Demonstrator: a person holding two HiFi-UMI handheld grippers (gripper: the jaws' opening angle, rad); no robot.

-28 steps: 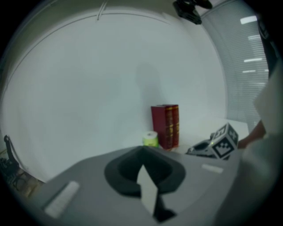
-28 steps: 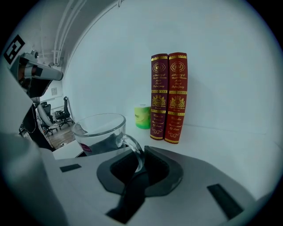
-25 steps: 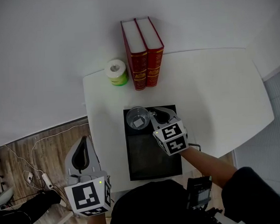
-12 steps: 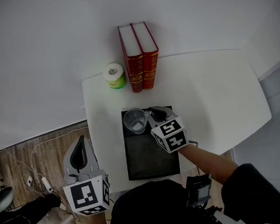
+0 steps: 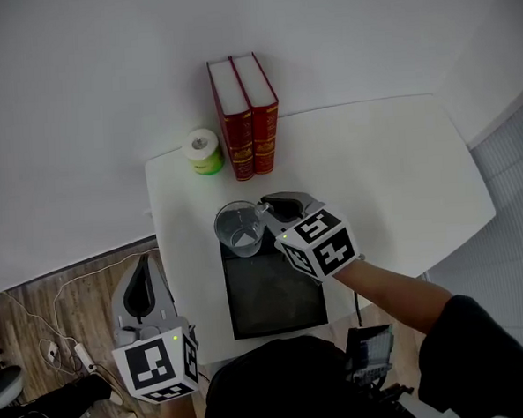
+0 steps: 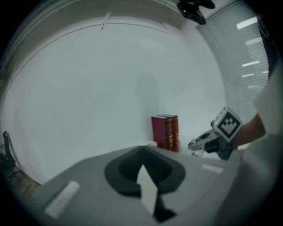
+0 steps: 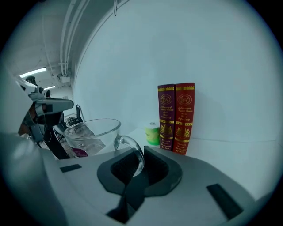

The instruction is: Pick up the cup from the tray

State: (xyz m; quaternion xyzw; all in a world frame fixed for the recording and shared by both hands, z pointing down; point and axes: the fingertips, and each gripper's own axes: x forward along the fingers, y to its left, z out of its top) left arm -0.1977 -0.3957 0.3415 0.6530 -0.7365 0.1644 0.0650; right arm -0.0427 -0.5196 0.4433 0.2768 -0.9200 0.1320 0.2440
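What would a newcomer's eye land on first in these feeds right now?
First, the clear glass cup, pinched by its handle in the right gripper and hanging over the far left corner of the black tray. Next, the two red books standing upright at the far edge of the table, with a green and white roll just left of them. The left gripper sits idle off the table's left side, holding nothing.

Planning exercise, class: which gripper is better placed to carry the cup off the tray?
Right. The right gripper grips the cup by its handle above the tray. The left gripper hangs beside the table, holding nothing.
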